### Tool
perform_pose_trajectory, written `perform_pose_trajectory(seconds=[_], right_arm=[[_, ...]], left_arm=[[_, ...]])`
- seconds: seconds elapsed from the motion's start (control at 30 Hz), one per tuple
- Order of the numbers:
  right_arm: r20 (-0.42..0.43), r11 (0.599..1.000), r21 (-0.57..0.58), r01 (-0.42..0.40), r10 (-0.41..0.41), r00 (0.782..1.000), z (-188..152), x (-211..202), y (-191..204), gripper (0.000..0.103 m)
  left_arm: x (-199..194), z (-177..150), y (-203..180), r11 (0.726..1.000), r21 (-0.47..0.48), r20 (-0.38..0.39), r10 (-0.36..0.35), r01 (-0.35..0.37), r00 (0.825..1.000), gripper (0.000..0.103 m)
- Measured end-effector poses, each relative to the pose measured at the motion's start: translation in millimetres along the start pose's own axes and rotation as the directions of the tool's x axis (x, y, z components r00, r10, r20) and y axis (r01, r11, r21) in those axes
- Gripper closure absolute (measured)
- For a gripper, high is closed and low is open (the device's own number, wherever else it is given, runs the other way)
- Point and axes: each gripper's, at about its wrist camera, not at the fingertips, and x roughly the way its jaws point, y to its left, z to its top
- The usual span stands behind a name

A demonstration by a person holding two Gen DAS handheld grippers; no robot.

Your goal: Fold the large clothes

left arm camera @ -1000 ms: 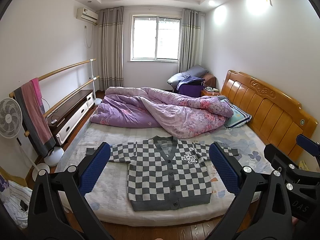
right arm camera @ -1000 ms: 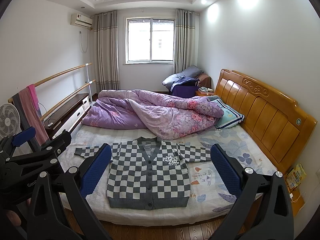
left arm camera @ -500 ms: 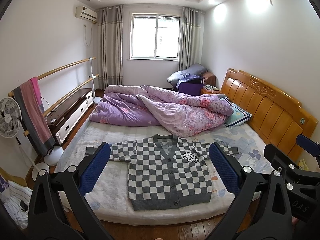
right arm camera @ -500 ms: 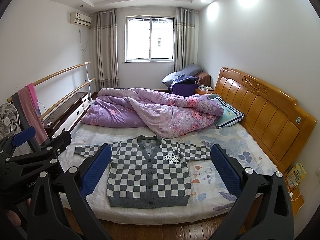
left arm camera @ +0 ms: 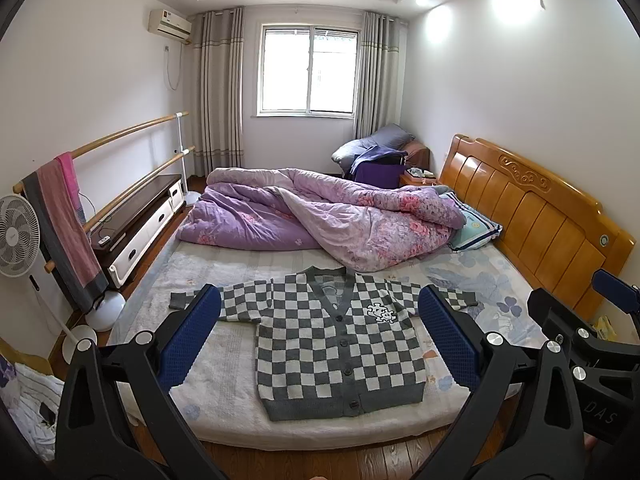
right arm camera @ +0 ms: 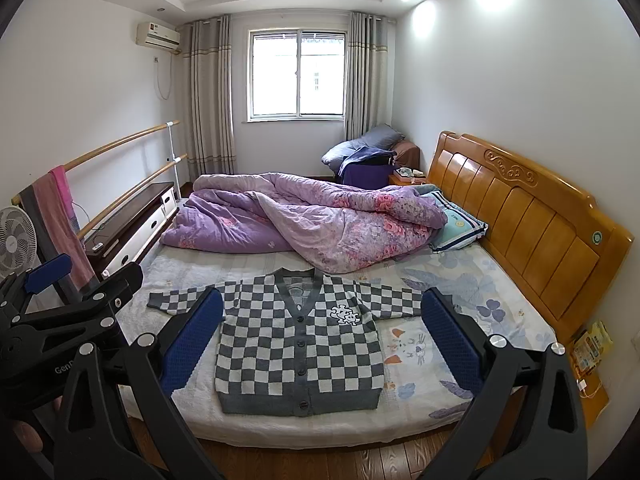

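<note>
A grey-and-white checkered cardigan (left arm camera: pixel 336 344) (right arm camera: pixel 298 344) lies flat and buttoned on the near part of the bed, sleeves spread out to both sides, hem toward me. My left gripper (left arm camera: pixel 320 340) hangs open in the air short of the bed's edge, well back from the cardigan, its blue pads (left arm camera: pixel 188 340) wide apart. At the same distance my right gripper (right arm camera: pixel 322 340) is open too, with nothing between its pads (right arm camera: pixel 452 340). Each gripper's black frame shows at the side of the other's view.
A crumpled purple quilt (left arm camera: pixel 320 216) fills the far half of the bed (left arm camera: pixel 224 392), with a pillow (left arm camera: pixel 476 228) by the wooden headboard (left arm camera: pixel 540 216). On the left stand a fan (left arm camera: pixel 18 236), wooden rails with a pink towel (left arm camera: pixel 68 216), and a low cabinet (left arm camera: pixel 136 224). Wooden floor (right arm camera: pixel 360 460) lies below the bed's edge.
Both views have tilted slightly upward, so the cardigan sits a little lower in frame. The cardigan has not moved and both grippers stay open.
</note>
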Motion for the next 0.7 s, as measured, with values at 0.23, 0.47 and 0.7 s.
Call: perform_pose_trajectory(seconds=[0.23,0.47,0.7], right_arm=[[-0.008,1.000,0.005,0.005,-0.005,1.000,-0.5,4.1,4.3,0.007],[-0.013,1.000,0.007,0.009,-0.009,1.000,-0.8,5.7,6.3,0.007],[-0.027,1.000,0.012,0.024,-0.024,0.999,1.1,14.3,13.6,0.007]], left_arm=[[6.3,1.3,3.1,1.000,0.000,-0.007,-0.006,0.006,1.000,0.005],[8.3,0.4,2.8,1.000,0.002,-0.011,-0.008,0.008,1.000,0.005],[16.9,-0.1,5.1,1.000,0.007,-0.026,-0.016,0.016,1.000,0.005]])
